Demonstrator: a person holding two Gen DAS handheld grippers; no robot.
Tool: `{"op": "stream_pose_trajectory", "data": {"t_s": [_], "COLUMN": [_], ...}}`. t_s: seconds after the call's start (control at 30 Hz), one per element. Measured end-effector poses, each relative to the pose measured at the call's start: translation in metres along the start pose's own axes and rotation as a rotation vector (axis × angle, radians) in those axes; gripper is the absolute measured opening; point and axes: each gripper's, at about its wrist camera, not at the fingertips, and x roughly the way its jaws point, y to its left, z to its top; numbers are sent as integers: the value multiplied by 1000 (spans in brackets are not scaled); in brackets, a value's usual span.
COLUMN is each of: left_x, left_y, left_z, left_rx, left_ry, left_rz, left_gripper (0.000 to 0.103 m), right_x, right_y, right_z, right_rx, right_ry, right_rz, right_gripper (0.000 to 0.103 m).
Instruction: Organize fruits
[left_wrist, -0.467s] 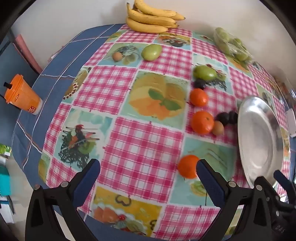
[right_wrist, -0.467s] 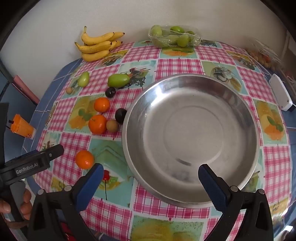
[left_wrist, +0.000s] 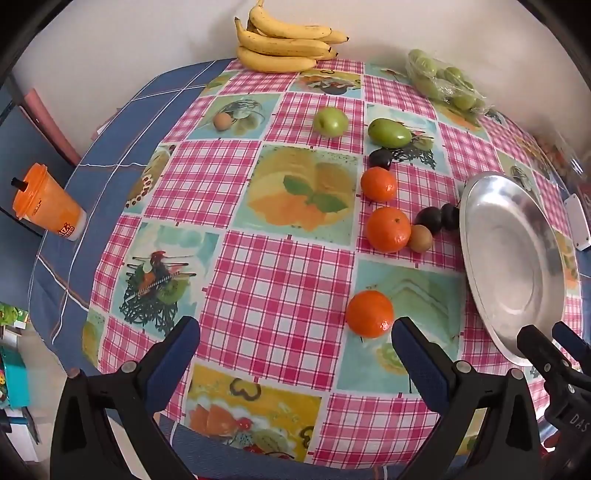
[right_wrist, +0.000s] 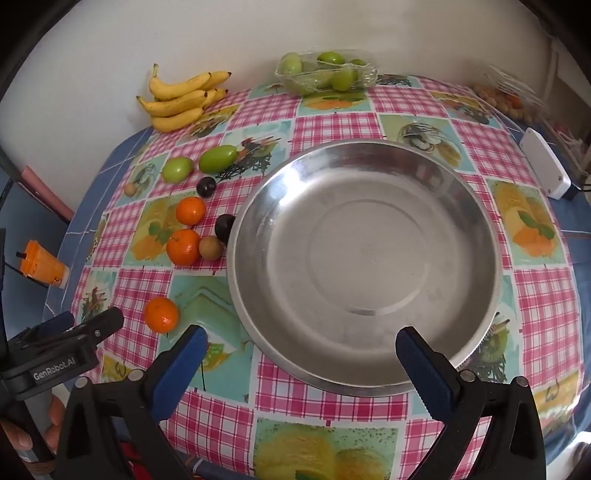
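A round steel plate (right_wrist: 480, 206) lies empty on the checked tablecloth; the left wrist view shows its rim (left_wrist: 476, 280) at the right. Left of it sit three oranges: the nearest (left_wrist: 369, 314) (right_wrist: 161, 315), a middle one (left_wrist: 388, 229) (right_wrist: 183, 246) and a far one (left_wrist: 378, 184) (right_wrist: 190, 210). Dark plums (left_wrist: 430, 219) (right_wrist: 224, 228), a brown fruit (left_wrist: 420, 238) (right_wrist: 210, 248) and two green fruits (left_wrist: 389, 132) (left_wrist: 330, 122) lie around them. My left gripper (left_wrist: 295, 343) hangs open over the cloth, the nearest orange just inside its right finger. My right gripper (right_wrist: 301, 349) stands open above the plate's near rim.
A bunch of bananas (left_wrist: 284, 44) lies by the far wall, beside a wrapped pack of green fruit (left_wrist: 443, 81). An orange cup with a straw (left_wrist: 48, 206) stands on the blue cloth at the left edge. A white device (right_wrist: 543, 162) rests at the right.
The left gripper's view has shifted right and nearer; the nearest orange now sits higher, just inside the right finger. The right gripper has moved slightly back from the plate.
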Motion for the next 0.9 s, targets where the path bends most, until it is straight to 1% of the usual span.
{"op": "stream_pose_trajectory", "data": {"t_s": [0.1,0.5,0.67,0.9], "left_x": [-1,2,3,2], "left_y": [1,2,3,0], "left_z": [1,0,0,0], "left_rx": [-4,-20,-27,-15], "left_ry": [0,14,14,6], "left_rz": [-17,-31,-48,-48], "left_gripper": [103,103,103,103], "right_x": [0,2,2,2], "right_y": [1,1,1,2], "right_z": [0,0,0,1], "right_rx": [-2,-2,-1,-4], "right_ry": [0,4,4,-1], "right_rz": [-3,0,-1,-3], "right_gripper": [103,103,103,103]}}
